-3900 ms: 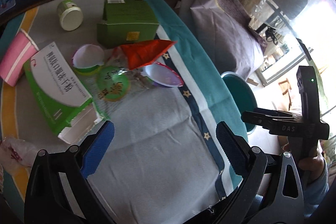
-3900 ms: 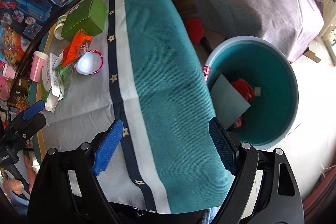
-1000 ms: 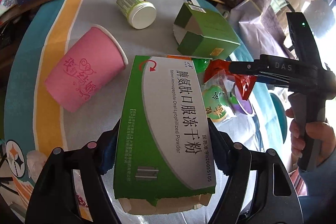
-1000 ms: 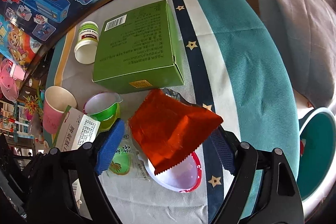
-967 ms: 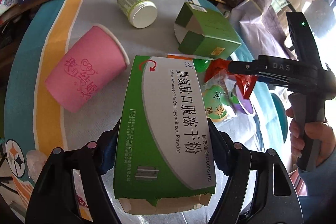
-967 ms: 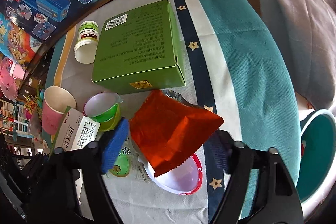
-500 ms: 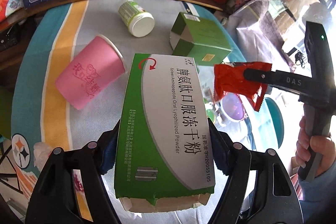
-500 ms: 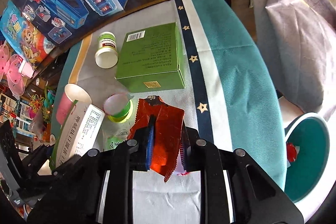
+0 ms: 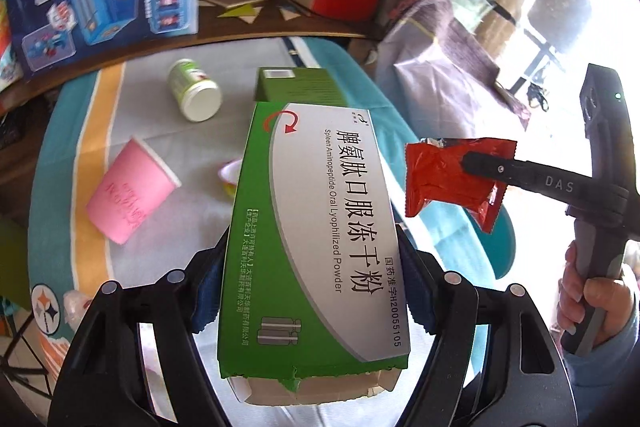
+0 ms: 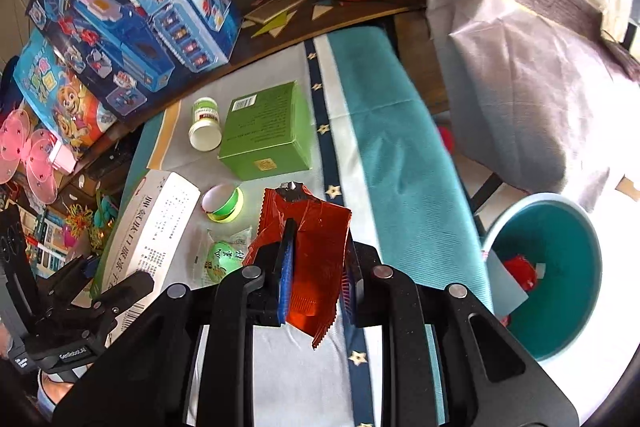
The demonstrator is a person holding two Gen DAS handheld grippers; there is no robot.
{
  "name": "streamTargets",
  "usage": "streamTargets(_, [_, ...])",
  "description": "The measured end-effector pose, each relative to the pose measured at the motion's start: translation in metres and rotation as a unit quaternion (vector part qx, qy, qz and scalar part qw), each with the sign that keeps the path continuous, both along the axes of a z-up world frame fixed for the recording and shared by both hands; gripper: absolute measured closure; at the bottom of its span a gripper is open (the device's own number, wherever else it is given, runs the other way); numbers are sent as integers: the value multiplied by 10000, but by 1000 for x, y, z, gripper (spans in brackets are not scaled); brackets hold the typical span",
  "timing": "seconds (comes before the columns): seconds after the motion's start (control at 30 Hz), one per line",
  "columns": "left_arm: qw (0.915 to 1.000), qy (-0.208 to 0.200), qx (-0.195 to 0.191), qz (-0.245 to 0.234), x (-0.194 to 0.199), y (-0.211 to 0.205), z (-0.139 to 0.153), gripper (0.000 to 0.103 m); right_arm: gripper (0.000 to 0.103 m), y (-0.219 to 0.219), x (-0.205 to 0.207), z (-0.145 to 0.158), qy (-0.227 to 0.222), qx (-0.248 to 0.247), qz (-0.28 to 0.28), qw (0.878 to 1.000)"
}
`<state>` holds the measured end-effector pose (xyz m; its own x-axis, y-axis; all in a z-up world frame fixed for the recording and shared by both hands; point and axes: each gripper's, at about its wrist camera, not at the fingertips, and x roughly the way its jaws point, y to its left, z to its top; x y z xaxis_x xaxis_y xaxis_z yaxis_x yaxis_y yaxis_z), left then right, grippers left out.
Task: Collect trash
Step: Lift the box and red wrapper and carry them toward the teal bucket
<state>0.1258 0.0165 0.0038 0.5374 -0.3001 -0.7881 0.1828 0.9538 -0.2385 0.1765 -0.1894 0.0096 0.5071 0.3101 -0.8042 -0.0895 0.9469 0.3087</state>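
Left tongs [image 9: 312, 291] clamped on green-white carton [image 9: 316, 239], held above counter [image 10: 380, 147]. Right tongs [image 10: 316, 267] closed on red wrapper [image 10: 316, 247], lifted clear of cloth. Teal bin [image 10: 560, 283] beside counter, scraps inside. Green box [image 10: 268, 131], jar [image 10: 206, 123], pink cup [image 9: 128, 195] lie on counter.

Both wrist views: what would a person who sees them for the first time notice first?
First, the big green and white medicine box, gripped in the left claw and filling the middle of the left view, raised above the table. Next, the crumpled red wrapper pinched in the right claw. Then the teal bin beside the table, at the right of the right view, with some trash already inside.
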Motion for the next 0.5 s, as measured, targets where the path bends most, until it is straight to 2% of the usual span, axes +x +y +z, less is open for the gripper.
streamTargets(0.17, [9984,-101,79,-543,5,-44,8,29,84,-47,-22,9,-129,35,-409,9991])
streamTargets(0.5, [9873,-31,198,-1573,12,-148,3,29,84,-145,-56,6,-193,284,-1281,9912])
